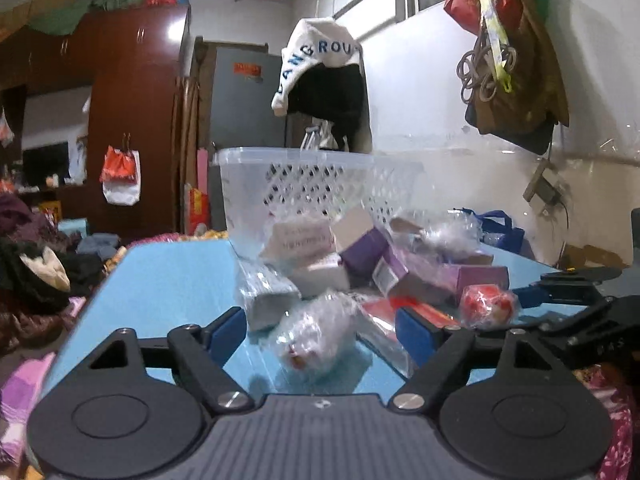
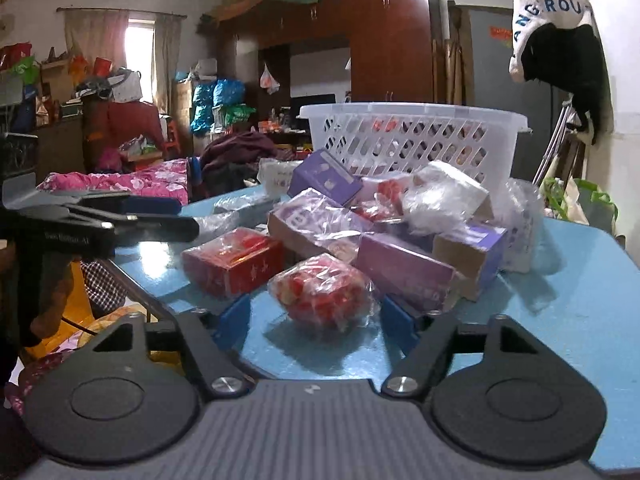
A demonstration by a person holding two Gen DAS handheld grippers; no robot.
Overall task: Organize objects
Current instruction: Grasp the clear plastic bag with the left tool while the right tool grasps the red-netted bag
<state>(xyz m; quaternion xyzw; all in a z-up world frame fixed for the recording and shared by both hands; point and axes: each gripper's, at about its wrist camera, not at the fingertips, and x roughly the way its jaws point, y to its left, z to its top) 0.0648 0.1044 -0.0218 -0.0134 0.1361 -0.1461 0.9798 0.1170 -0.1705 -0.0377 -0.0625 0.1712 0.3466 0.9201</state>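
Spreading across both views, the blue worktop (image 2: pixel 580 320) carries everything. At its far edge, toward 12 o'clock, a white lattice basket (image 2: pixel 416 140) stands upright. Against its near side lies a heap of purple boxes (image 2: pixel 404 268), a red box (image 2: pixel 234 262) at its 9 o'clock side. A red plastic-wrapped bundle (image 2: pixel 324 294) sits between the spread fingers of the right hand-held gripper (image 2: pixel 316 316), not clamped. The left hand-held gripper (image 1: pixel 320 328) is likewise released, flanking a clear-wrapped packet (image 1: pixel 316 332).
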